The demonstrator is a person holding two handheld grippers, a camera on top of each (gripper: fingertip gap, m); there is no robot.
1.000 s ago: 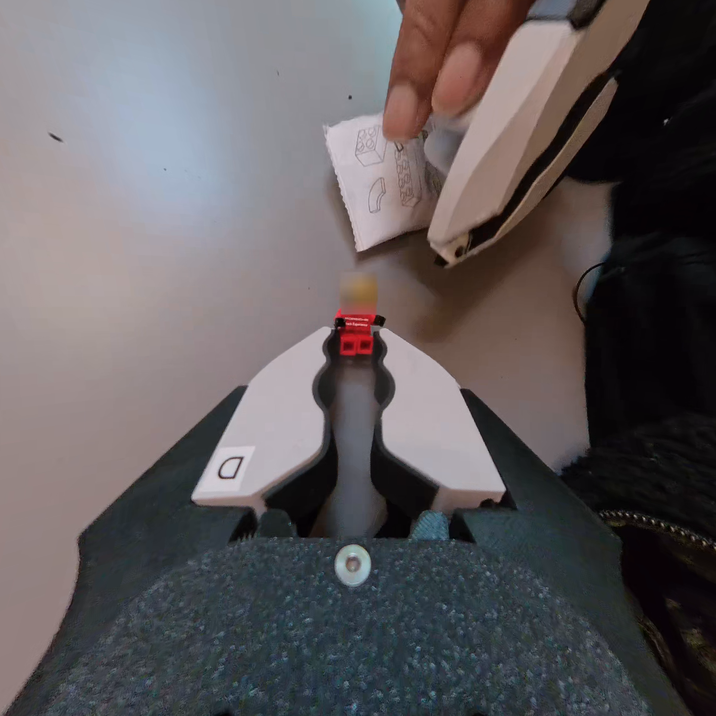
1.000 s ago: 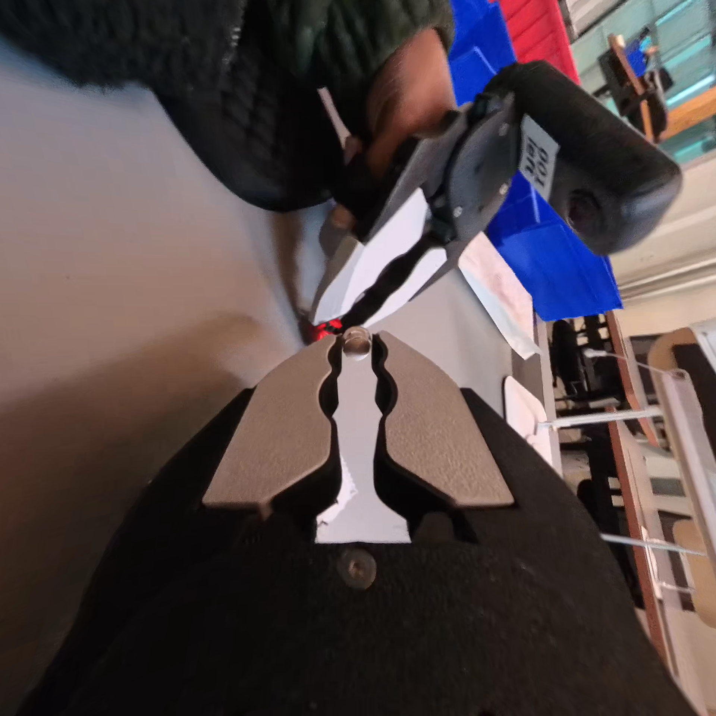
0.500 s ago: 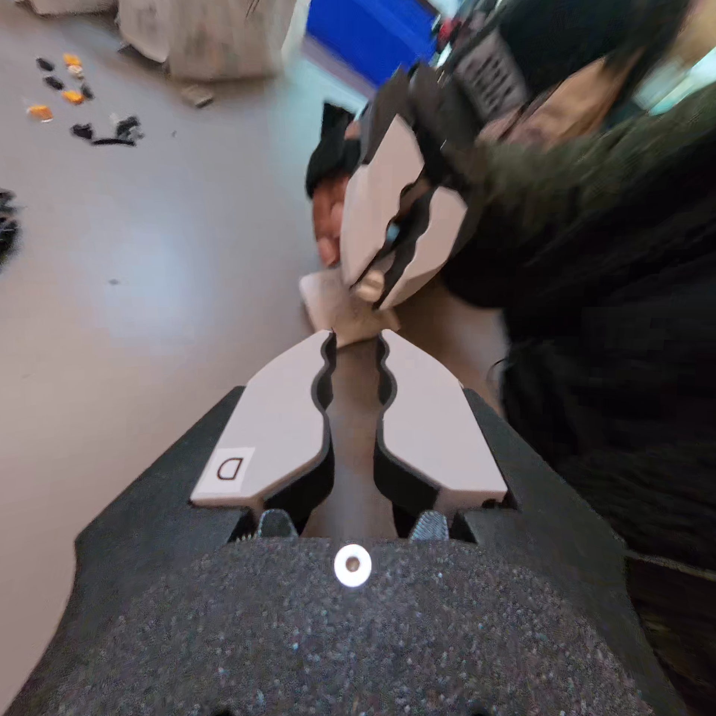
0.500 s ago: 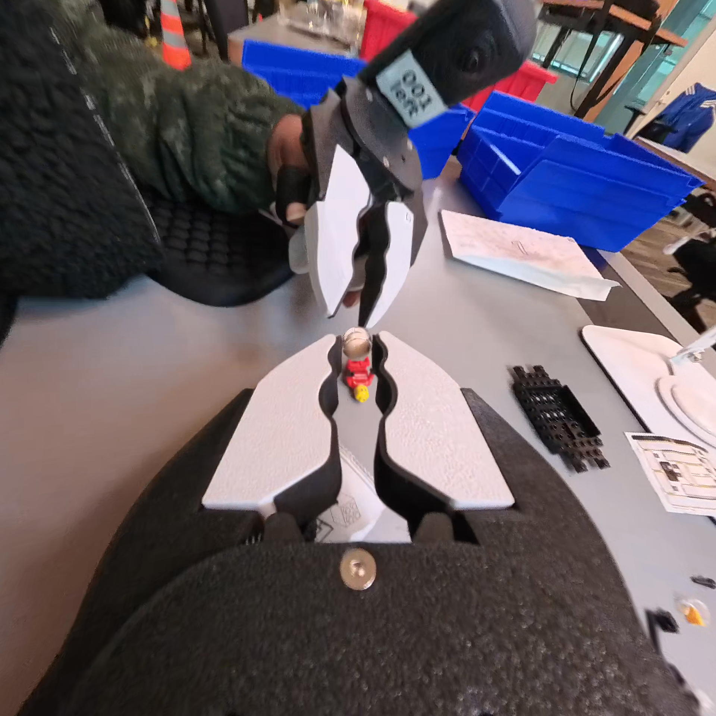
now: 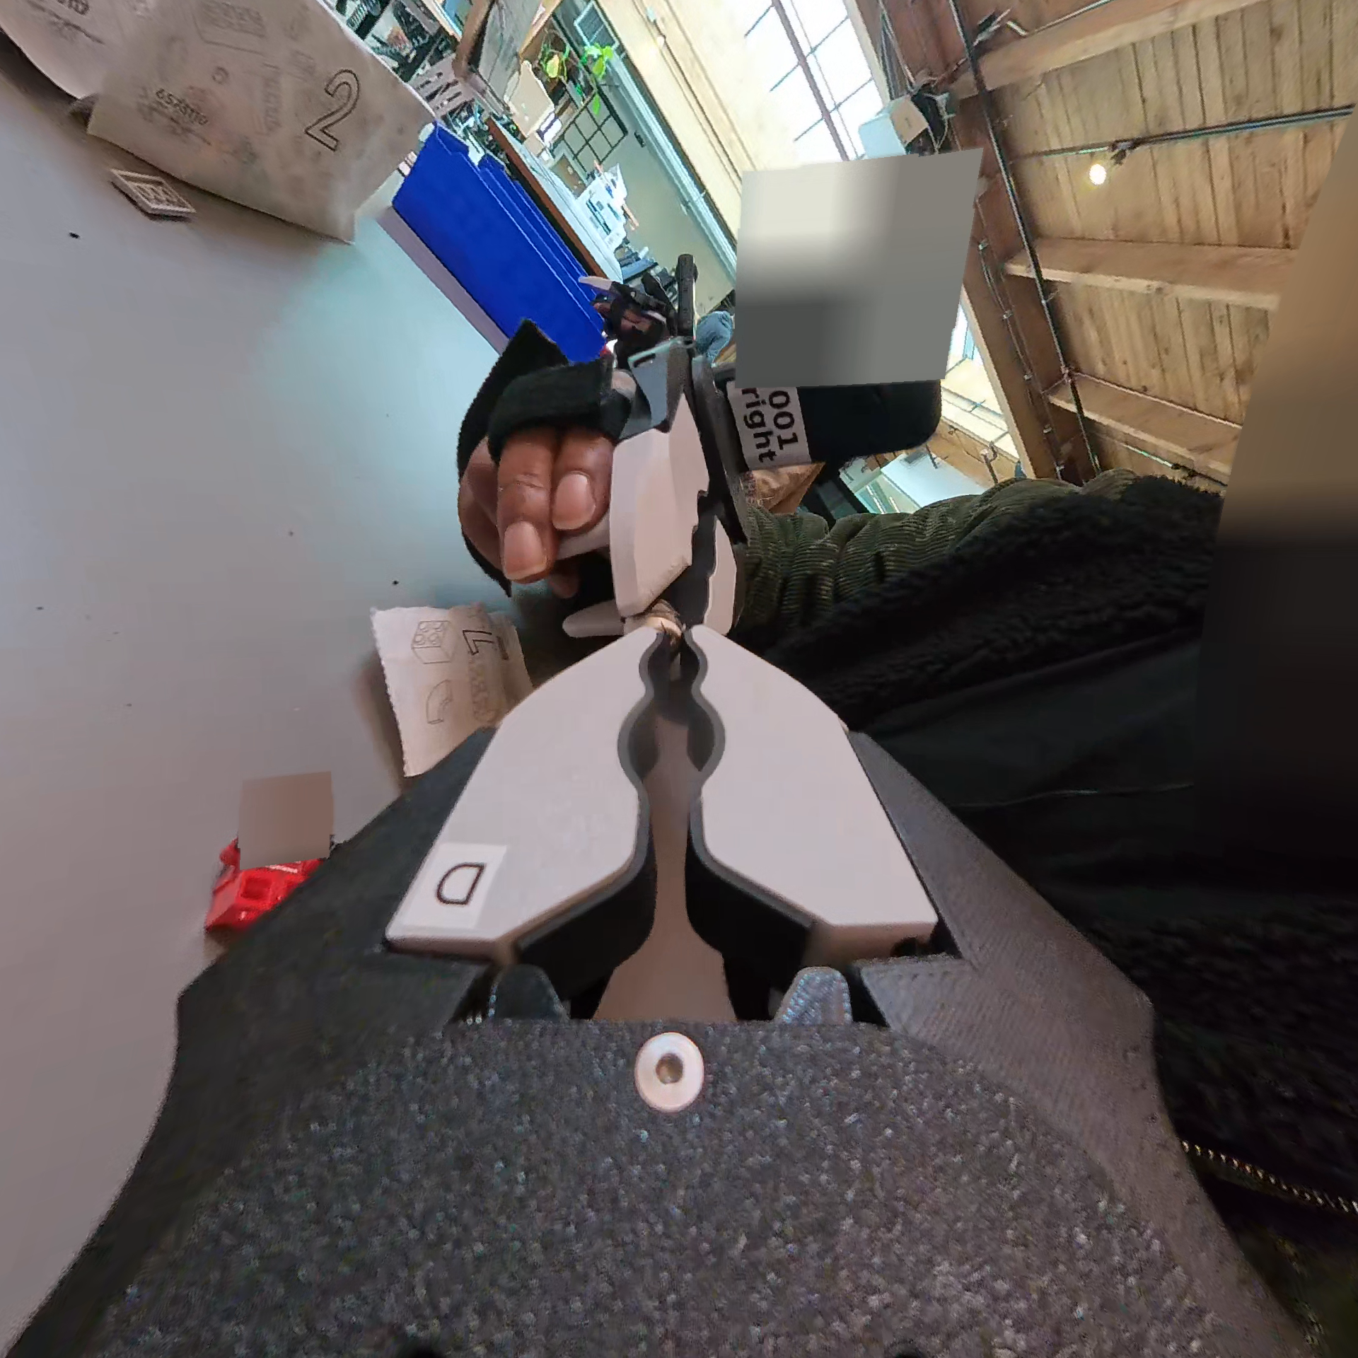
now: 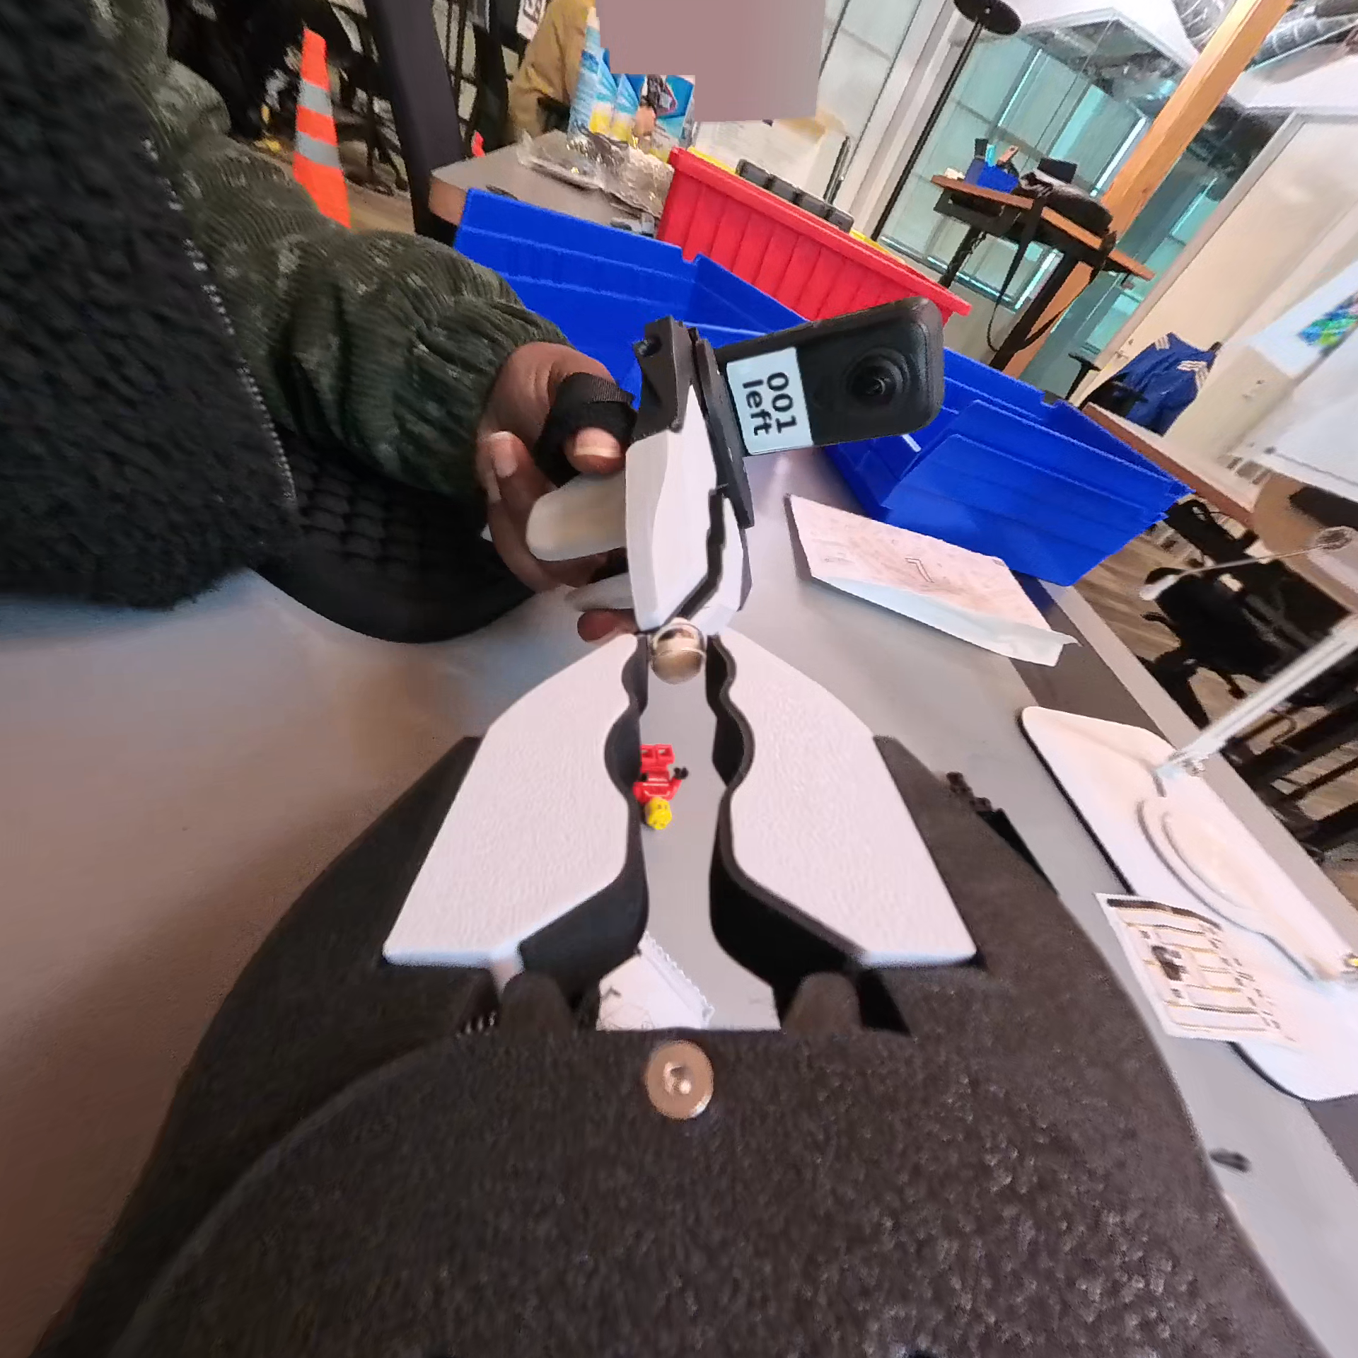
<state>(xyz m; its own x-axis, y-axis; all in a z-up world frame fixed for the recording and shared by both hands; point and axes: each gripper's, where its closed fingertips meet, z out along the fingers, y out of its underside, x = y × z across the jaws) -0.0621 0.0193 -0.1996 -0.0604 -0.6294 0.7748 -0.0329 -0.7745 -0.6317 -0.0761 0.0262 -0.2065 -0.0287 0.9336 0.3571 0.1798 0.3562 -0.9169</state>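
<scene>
My right gripper (image 6: 676, 656) is shut on a small round metallic-tan piece (image 6: 674, 659), held above the grey table (image 6: 184, 771). My left gripper (image 5: 672, 647) meets it tip to tip, its jaws nearly shut and pinching the same piece (image 5: 665, 616). In the right wrist view the left gripper (image 6: 680, 624) comes down onto the top of the piece. In the left wrist view the right gripper (image 5: 665, 610) hangs just above my tips. A red toy figure (image 6: 656, 780) with a yellow head lies on the table below, and also shows at the left (image 5: 250, 889).
A small printed paper bag (image 5: 448, 683) lies near the figure. A large paper bag (image 5: 242, 110) stands further back. Blue bins (image 6: 992, 455) and a red bin (image 6: 771, 242) stand behind. A booklet (image 6: 918, 580), a white mat (image 6: 1087, 779) and a printed sheet (image 6: 1205, 977) lie at right. My two grippers' fingertips are within a few centimetres of each other.
My left gripper let go of the red figure, which now lies on the table. It rose, closed further and met the right gripper's tips at the round piece.
</scene>
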